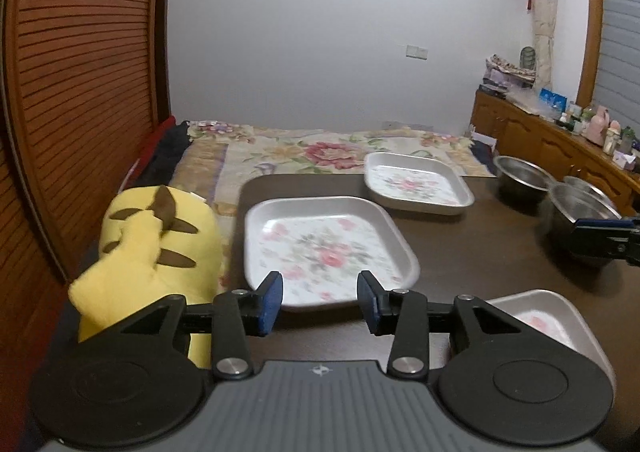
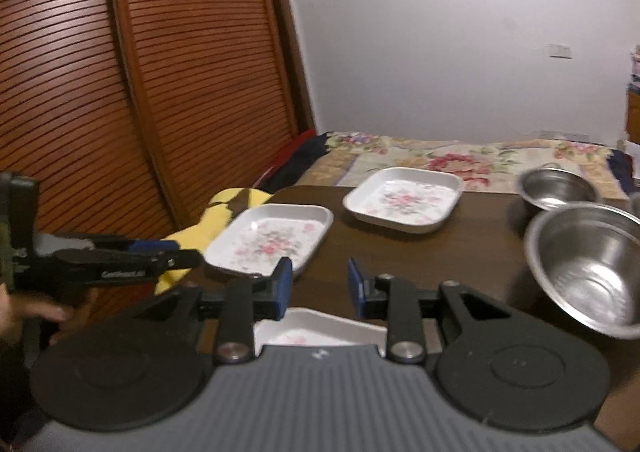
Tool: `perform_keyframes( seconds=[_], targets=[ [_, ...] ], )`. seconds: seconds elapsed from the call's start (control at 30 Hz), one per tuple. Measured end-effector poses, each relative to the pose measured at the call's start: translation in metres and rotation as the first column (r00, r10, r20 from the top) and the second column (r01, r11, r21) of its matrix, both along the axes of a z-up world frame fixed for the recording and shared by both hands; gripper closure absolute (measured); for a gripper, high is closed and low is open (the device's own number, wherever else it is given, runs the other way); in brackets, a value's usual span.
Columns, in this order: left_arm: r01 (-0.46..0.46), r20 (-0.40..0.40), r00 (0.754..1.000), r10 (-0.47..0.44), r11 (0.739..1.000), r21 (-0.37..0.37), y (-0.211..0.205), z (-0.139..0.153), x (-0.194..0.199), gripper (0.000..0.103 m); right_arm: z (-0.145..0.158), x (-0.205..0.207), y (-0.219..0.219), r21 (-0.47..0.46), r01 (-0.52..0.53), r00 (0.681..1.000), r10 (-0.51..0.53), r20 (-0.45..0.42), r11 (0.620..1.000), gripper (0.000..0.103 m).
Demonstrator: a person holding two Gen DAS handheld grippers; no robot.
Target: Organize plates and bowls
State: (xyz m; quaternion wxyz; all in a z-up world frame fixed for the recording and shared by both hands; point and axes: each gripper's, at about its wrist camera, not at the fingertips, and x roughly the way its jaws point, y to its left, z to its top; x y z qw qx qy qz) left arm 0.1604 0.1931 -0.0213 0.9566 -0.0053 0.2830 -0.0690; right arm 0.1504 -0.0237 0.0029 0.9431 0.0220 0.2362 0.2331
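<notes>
Presently on the table: 3 floral plates and at least 2 steel bowls. Left gripper: jaws apart, nothing between them, hanging just over the near rim of plate 1. Right gripper: jaws apart, empty, above plate 3. Plate 2 lies at the far edge, clear of plate 1; bowl 1 and bowl 2 stand at the right, close together. Risks, as judged: plate rims are shallow and sloped, so a pinch could slip and drop a plate; plate 2 and bowl 2 sit near the far edge and a push could send them onto the bed; both grippers work close and could collide; the plush crowds plate 1. Hidden: plate 3 mostly under the gripper bodies; a possible 3rd bowl is cut off at the right edge; motion blur smears plate patterns.
</notes>
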Motion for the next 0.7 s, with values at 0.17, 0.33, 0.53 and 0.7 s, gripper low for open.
perform_keyframes(
  seconds=[0.17,0.33,0.53,0.7],
  targets=[
    [0.006,-0.031,1.0,-0.005,1.0,0.027,0.026,-0.007,0.029,0.059,0.003,0.024,0.022,-0.03,-0.043,0.999,0.042,-0.027,0.999,0.065],
    [0.021,-0.082,0.996,-0.023,0.999,-0.025,0.047,-0.022,0.059,0.059,-0.001,0.055,0.039,-0.056,-0.053,0.996,0.048,-0.076,0.997,0.056],
    [0.043,-0.1,0.994,-0.048,0.998,-0.052,0.058,-0.032,0.082,0.062,-0.015,0.093,0.055,-0.088,-0.068,0.986,0.053,-0.156,0.994,0.051],
    [0.069,-0.106,0.991,-0.075,0.996,-0.058,0.064,-0.037,0.094,0.066,-0.031,0.123,0.065,-0.104,-0.083,0.971,0.057,-0.231,0.991,0.051]
  ],
)
